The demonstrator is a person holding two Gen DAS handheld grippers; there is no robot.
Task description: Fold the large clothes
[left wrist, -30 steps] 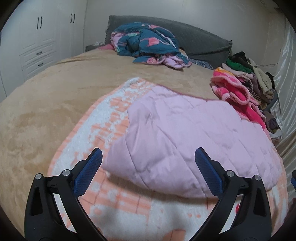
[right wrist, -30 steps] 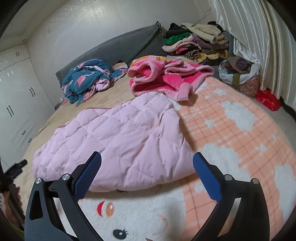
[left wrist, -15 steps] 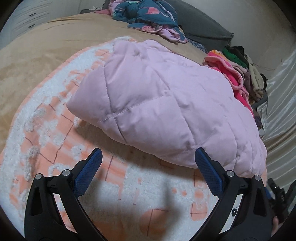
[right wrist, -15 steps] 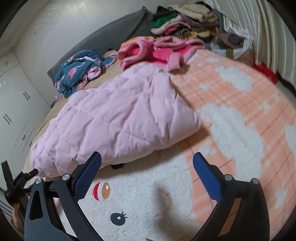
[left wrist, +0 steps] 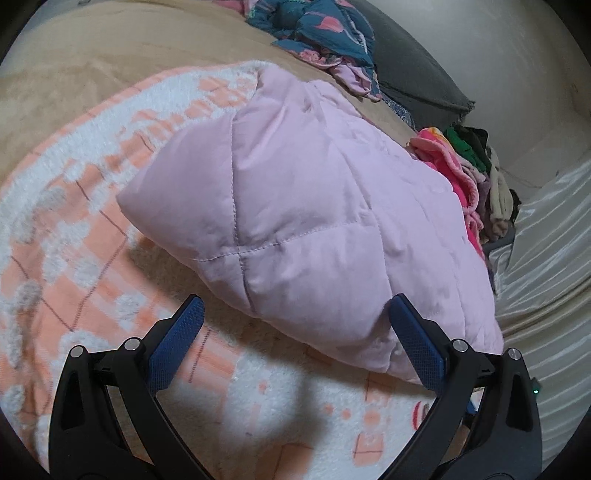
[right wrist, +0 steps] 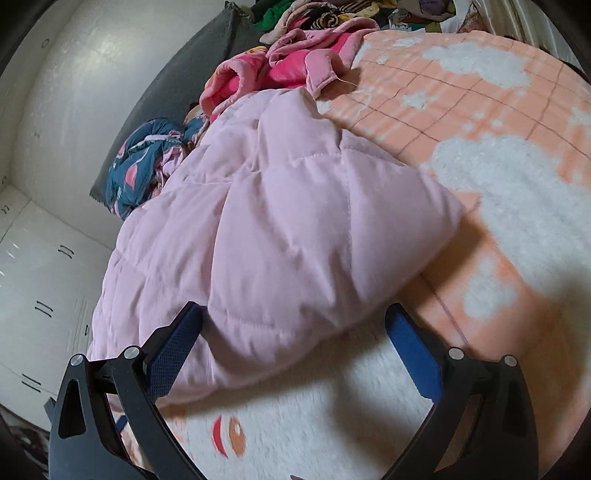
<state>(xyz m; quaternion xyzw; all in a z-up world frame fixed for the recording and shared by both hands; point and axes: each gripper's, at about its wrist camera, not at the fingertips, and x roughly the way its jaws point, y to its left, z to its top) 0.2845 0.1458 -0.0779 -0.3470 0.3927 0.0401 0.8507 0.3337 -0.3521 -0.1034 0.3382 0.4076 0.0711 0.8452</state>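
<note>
A pale pink quilted puffer garment (left wrist: pixel 314 206) lies folded over on an orange and white fleece blanket (left wrist: pixel 85 229). In the left wrist view my left gripper (left wrist: pixel 295 341) is open, low over the blanket, and the garment's near edge reaches in between its blue fingertips. The right wrist view shows the same pink garment (right wrist: pixel 266 240) from the other side. My right gripper (right wrist: pixel 293 338) is open too, its left pad touching the garment's hem while the right pad hangs over the blanket (right wrist: pixel 509 177).
A beige bedspread (left wrist: pixel 110 51) lies under the blanket. A blue patterned garment (left wrist: pixel 317 33) sits by the grey headboard cushion (left wrist: pixel 413 81). A pink fleece (right wrist: pixel 291 62) and a pile of clothes (left wrist: pixel 476 166) lie beyond the jacket. Curtain (left wrist: pixel 546 251) at right, white wardrobe (right wrist: pixel 33 295) at left.
Both grippers have dropped and moved in close to the pink garment's near edge, one at each end. Both stay open and the garment has not moved.
</note>
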